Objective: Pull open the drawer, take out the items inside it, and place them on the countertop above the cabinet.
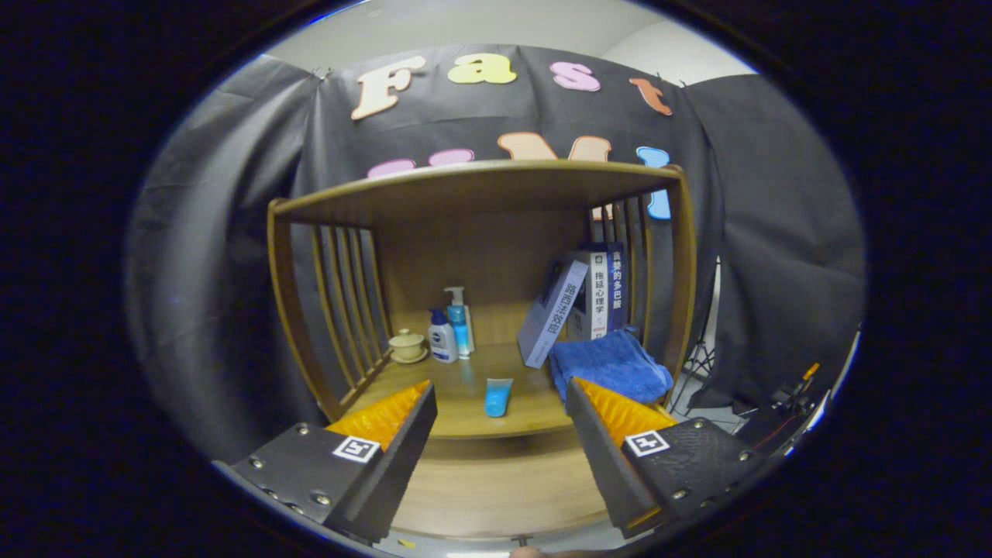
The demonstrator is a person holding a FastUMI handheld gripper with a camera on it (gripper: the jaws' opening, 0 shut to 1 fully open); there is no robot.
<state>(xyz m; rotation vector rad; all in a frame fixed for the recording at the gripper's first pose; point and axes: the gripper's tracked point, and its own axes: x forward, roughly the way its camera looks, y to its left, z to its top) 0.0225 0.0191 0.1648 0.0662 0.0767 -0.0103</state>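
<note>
Drawer front (496, 484) is, as far as I can tell, the plain wood panel just under the countertop (465, 418), low between the fingers; no handle shows. The gripper (500, 434) stands wide open and holds nothing. A blue tube (498, 397) lies on the countertop just beyond the fingertips, with a blue towel (612, 364), leaning books (577, 302), bottles (451, 335) and a lidded cup (407, 345) farther back. I judge the task is at its opening step: next, drop lower, find the drawer's edge and pull.
</note>
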